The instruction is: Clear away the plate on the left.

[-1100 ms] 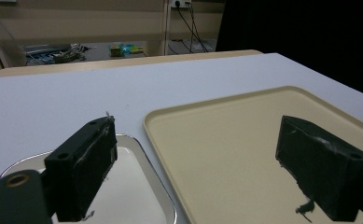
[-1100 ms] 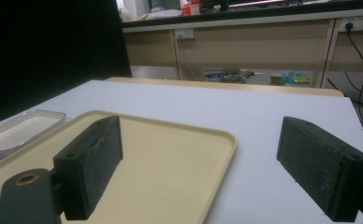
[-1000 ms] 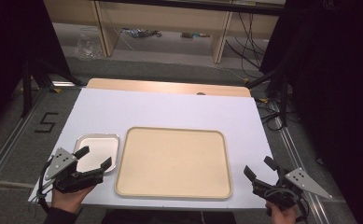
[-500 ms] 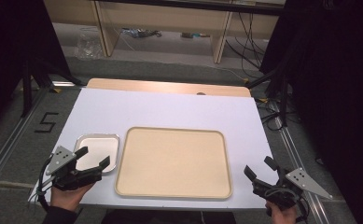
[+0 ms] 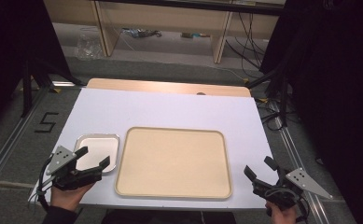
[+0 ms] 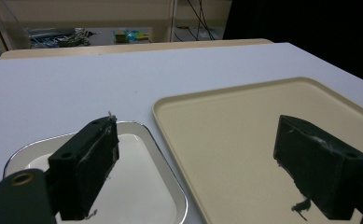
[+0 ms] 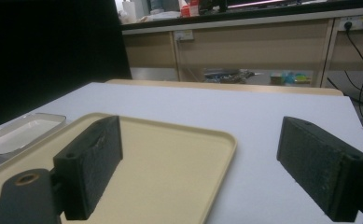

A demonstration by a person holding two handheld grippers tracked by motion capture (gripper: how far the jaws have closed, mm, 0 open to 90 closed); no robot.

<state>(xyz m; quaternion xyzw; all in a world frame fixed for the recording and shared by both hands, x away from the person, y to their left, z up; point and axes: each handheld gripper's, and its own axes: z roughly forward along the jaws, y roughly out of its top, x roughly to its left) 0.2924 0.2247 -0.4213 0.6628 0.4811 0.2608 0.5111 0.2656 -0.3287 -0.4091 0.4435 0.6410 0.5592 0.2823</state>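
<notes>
At the near edge of the white counter (image 5: 170, 109), both my claws sit spread wide and empty.
My left claw (image 5: 91, 158) hovers at 7 o'clock over the small metal tray (image 5: 96, 140); my right claw (image 5: 259, 171) waits at 5 o'clock, beside the big beige tray (image 5: 174, 161) at centre.

My left black two-jaw gripper (image 5: 93, 163) carries a grey three-cornered plate (image 5: 59, 157) dotted with dark screw holes, and a cable loops off at nine o'clock. My right black two-jaw gripper (image 5: 259, 173) wears a matching grey plate (image 5: 307, 181). Both have blocky, scuffed matte black pads (image 7: 326, 165).
</notes>
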